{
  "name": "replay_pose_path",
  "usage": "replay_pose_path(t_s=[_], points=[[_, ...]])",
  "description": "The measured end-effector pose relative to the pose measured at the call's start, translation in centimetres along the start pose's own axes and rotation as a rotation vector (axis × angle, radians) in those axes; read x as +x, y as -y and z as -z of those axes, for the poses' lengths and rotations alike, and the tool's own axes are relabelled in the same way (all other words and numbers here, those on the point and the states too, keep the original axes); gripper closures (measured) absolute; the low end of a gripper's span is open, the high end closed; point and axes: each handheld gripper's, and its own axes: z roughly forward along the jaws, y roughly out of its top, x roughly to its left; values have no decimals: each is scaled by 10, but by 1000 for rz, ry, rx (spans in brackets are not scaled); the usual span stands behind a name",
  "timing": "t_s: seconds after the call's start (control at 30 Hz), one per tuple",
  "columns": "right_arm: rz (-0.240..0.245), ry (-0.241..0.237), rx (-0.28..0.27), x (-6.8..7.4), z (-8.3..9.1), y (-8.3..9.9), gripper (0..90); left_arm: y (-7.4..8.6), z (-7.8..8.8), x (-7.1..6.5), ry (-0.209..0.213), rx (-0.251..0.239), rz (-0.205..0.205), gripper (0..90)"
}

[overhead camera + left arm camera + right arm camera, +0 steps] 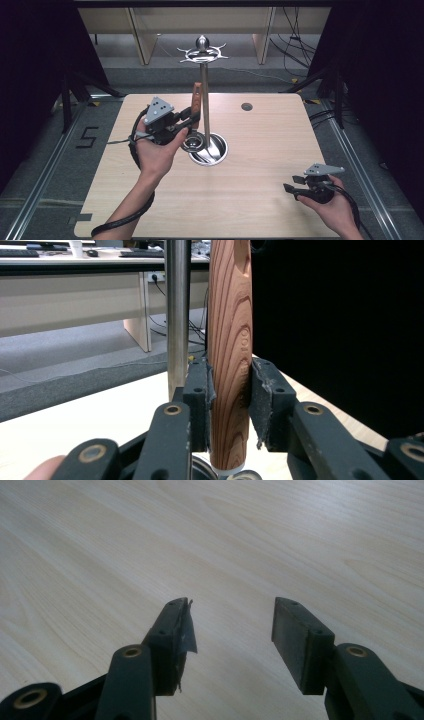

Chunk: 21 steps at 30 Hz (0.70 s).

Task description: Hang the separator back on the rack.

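Left gripper (pixel 187 120) clamps a wooden handle (pixel 229 355) upright beside the steel stand pole (pixel 177 315).

Both jaw pads press the handle's lower part; its metal end sits low at the round stand base (pixel 220 155) (detail unclear); right gripper (pixel 232 625) is parted wide, holding nothing, over bare table (pixel 250 540) near the front right corner.

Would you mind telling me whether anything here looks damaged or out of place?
The pad on one jaw of the right gripper is frayed, a torn flap peeling off its inner face. The pads of the left gripper, clamping the wooden handle, also look ragged.
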Motion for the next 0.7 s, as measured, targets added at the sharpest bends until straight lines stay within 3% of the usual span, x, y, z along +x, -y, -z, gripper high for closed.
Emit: replay_pose_path(t_s=[0.4, 0.43, 0.53, 0.6, 0.7], points=[[-28, -1, 9, 3, 2, -1, 497, -9, 0, -8, -13, -43, 6, 703], [12, 4, -1, -1, 1, -1, 497, -9, -1, -9, -13, -45, 5, 702], [20, 6, -10, -2, 0, 0, 497, -10, -1, -10, -17, -51, 10, 702], [-21, 5, -5, 2, 1, 0, 497, -10, -1, -10, -16, -56, 12, 702], [-14, 5, -6, 2, 0, 0, 497, -13, -1, -12, -19, -63, 12, 702]])
